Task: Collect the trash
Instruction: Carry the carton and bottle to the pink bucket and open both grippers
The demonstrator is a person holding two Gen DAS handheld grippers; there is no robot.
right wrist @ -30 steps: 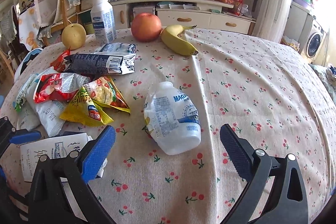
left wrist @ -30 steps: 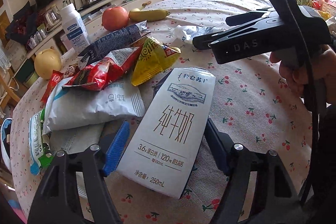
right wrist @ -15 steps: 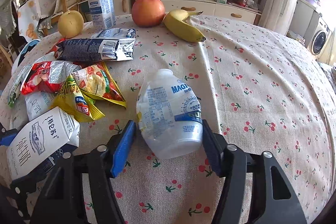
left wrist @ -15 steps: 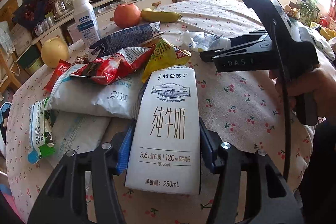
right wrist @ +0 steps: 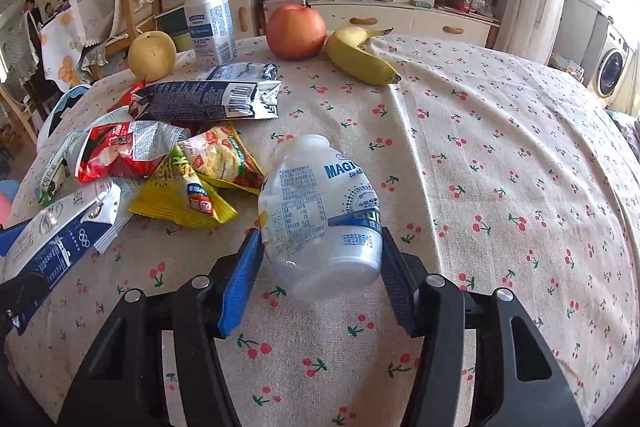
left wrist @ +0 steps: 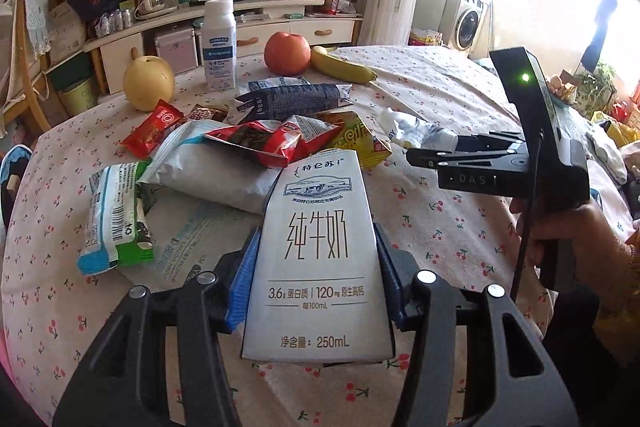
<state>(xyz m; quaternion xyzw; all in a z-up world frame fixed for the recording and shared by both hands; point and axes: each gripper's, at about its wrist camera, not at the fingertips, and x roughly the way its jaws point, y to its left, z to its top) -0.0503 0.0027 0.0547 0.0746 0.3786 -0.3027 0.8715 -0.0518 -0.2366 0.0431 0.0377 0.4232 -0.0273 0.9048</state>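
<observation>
Left claw (left wrist: 316,281) grips the milk carton (left wrist: 318,251) between its blue pads; the smooth white box runs lengthwise straight ahead, apparently raised off the cherry-print surface (left wrist: 440,211), with crinkled snack wrappers (left wrist: 260,141) beyond. Right claw (right wrist: 320,281) clamps the plastic bottle (right wrist: 320,213), a translucent rounded shape with its neck pointing away; likely both go to a bin next.

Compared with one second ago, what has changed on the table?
Both tongs closed. The left tongs now grip the milk carton, and the right tongs grip the clear plastic bottle. The wrapper pile, apple, banana and pear stayed put.
</observation>
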